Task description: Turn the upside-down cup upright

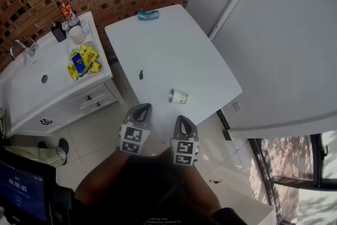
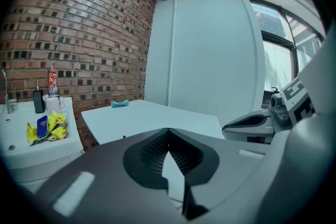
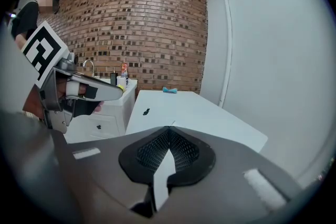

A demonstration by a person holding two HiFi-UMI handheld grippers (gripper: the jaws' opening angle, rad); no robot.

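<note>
A pale paper cup (image 1: pixel 178 96) with a patterned side rests on the white table (image 1: pixel 174 50) near its front edge; I cannot tell how it stands. My left gripper (image 1: pixel 140 108) hangs just off that edge, left of the cup and nearer to me, jaws together with nothing between them. My right gripper (image 1: pixel 183 119) is beside it, just short of the cup, also shut and empty. In the left gripper view the closed jaws (image 2: pixel 168 130) point over the table, with the right gripper (image 2: pixel 255 123) alongside. The right gripper view shows its shut jaws (image 3: pixel 170 128); the cup is hidden in both gripper views.
A teal object (image 1: pixel 148 15) lies at the table's far end and a small black item (image 1: pixel 141 75) near its middle. To the left stands a white sink cabinet (image 1: pixel 31 79) with yellow packets (image 1: pixel 84 60) and a mug (image 1: pixel 78 34). A brick wall runs behind, and a window (image 1: pixel 295 166) is at lower right.
</note>
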